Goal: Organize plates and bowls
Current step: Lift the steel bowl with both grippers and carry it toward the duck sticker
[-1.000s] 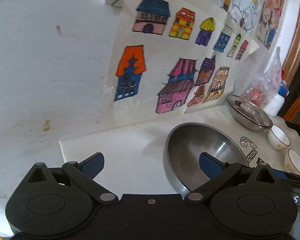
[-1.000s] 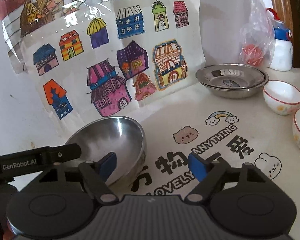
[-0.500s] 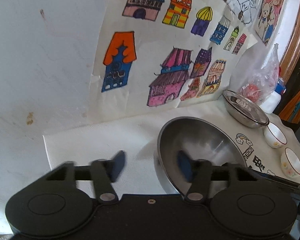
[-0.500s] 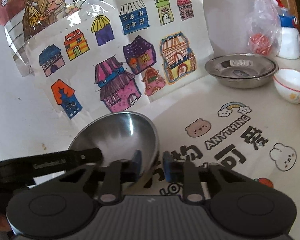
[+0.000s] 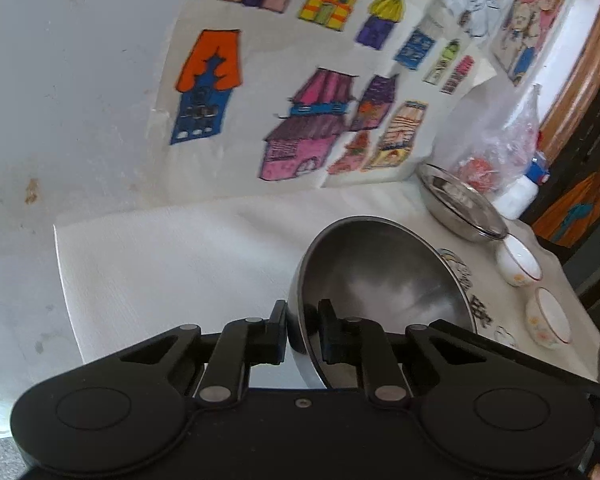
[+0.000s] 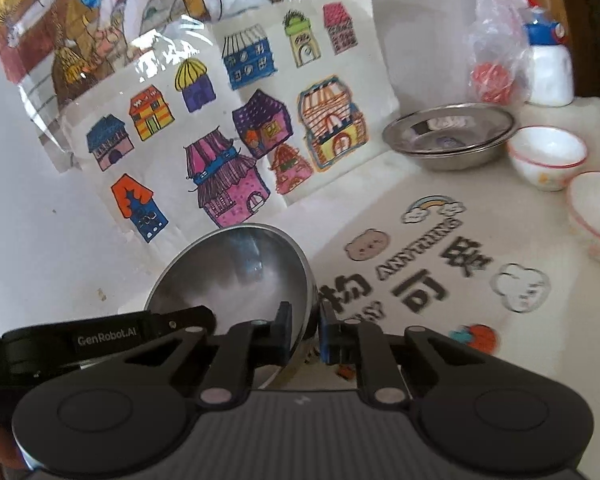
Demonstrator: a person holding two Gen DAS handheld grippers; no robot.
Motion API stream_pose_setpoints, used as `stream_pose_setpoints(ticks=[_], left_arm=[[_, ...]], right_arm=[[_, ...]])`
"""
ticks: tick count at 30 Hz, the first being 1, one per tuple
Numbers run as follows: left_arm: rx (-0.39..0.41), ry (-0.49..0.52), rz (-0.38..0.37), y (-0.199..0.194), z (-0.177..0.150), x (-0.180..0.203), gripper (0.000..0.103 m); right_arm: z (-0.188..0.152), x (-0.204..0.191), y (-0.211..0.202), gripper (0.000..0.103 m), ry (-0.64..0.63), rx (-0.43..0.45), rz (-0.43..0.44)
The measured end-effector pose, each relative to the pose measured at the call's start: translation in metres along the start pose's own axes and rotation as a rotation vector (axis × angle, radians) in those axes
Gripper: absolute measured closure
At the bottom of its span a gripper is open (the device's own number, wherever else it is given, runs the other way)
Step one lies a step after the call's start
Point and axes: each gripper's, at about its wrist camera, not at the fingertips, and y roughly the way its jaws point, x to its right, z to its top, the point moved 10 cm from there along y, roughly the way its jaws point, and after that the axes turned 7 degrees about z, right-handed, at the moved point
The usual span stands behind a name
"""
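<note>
Grippers had just closed on opposite rims of the steel bowl (image 5: 380,280), left gripper (image 5: 303,326) and right gripper (image 6: 305,330) pinching it, stacked plates (image 6: 448,136) lying far ahead, rightward, on the counter (image 6: 380,208).

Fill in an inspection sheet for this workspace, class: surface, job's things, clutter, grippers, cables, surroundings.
Surface: white printed tablecloth.
Job's things: large steel bowl near; stacked steel plates and two white ceramic bowls far right.
Clutter: plastic bag, white bottle.
Grippers: left gripper and right gripper have just been closing, each now shut on the large bowl's rim.
Cables: nothing seen.
Surroundings: house drawings on the wall.
</note>
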Motion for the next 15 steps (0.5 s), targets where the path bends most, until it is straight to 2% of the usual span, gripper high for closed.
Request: stream_pose_setpoints(ticks=[7, 15], left_arm=[[0.005, 0.053, -0.024, -0.032, -0.023, 0.044, 0.086], [-0.045, 0.128, -0.063, -0.063, -0.079, 0.110, 0.086]], right_arm=[[-0.018, 0.031, -0.066, 0.088, 0.018, -0.033, -0.002], [-0.049, 0.080, -0.139, 0.088, 0.047, -0.099, -0.030]])
